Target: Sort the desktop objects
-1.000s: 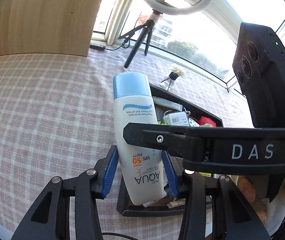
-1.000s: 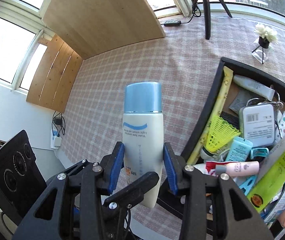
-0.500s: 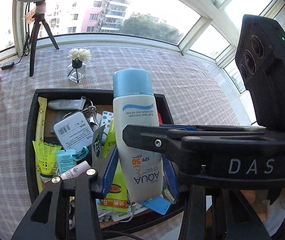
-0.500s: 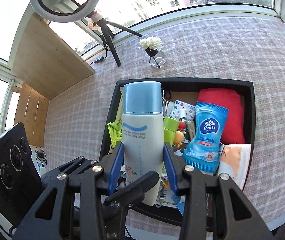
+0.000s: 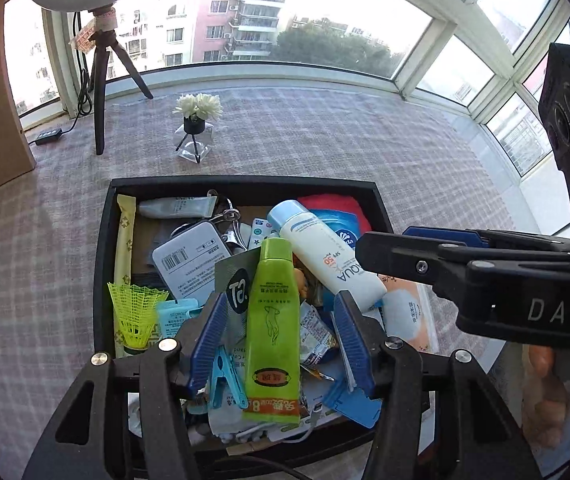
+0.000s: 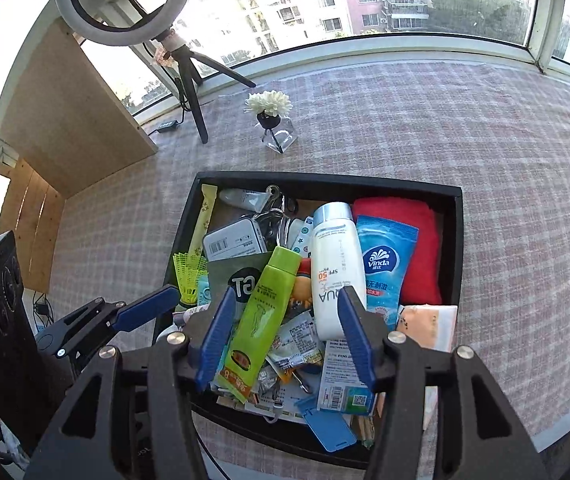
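Observation:
The white sunscreen bottle with a blue cap (image 5: pixel 325 252) lies on the pile inside the black tray (image 5: pixel 103 240); it also shows in the right wrist view (image 6: pixel 335 264), in the tray (image 6: pixel 459 240). My left gripper (image 5: pixel 281 340) is open and empty above a green tube (image 5: pixel 273 320). My right gripper (image 6: pixel 287 336) is open and empty above the tray's near part, over the green tube (image 6: pixel 263 312).
The tray holds a red cloth (image 6: pixel 413 240), a blue Vinda tissue pack (image 6: pixel 383 264), a yellow shuttlecock (image 5: pixel 133 312), a grey tin (image 5: pixel 193 256) and several other items. A flower vase (image 5: pixel 197 120) and a ring-light tripod (image 5: pixel 101 60) stand behind on the checked cloth.
Both grippers were shut on the sunscreen bottle and carried it over the tray. Both have now opened, and the bottle lies in the tray.

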